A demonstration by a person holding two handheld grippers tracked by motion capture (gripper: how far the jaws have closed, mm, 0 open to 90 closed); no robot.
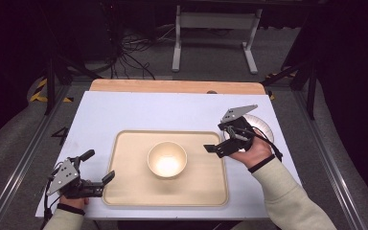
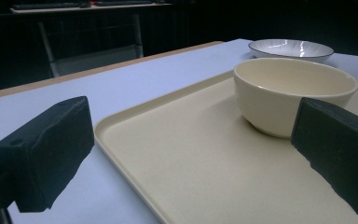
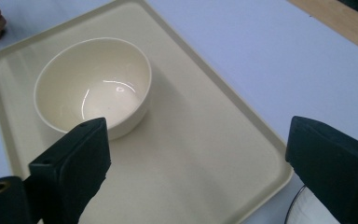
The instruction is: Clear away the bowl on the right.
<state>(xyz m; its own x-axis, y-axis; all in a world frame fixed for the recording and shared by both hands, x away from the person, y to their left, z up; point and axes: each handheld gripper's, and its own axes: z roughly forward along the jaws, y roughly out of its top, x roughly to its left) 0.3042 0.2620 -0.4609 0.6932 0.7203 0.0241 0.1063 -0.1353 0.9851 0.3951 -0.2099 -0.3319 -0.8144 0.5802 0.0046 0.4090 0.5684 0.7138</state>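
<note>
Cream bowl (image 1: 167, 159) sits mid-tray (image 1: 124, 187) — right gripper (image 1: 214, 146) hovers wide and empty at the tray's right edge, likely freshly let go; left gripper (image 1: 99, 169), also wide, rests by the left rim, perhaps to steady it.

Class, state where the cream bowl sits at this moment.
In the high view the cream bowl stands upright in the middle of the beige tray, between the two tongs, with the white plate off the tray to its right.
</note>
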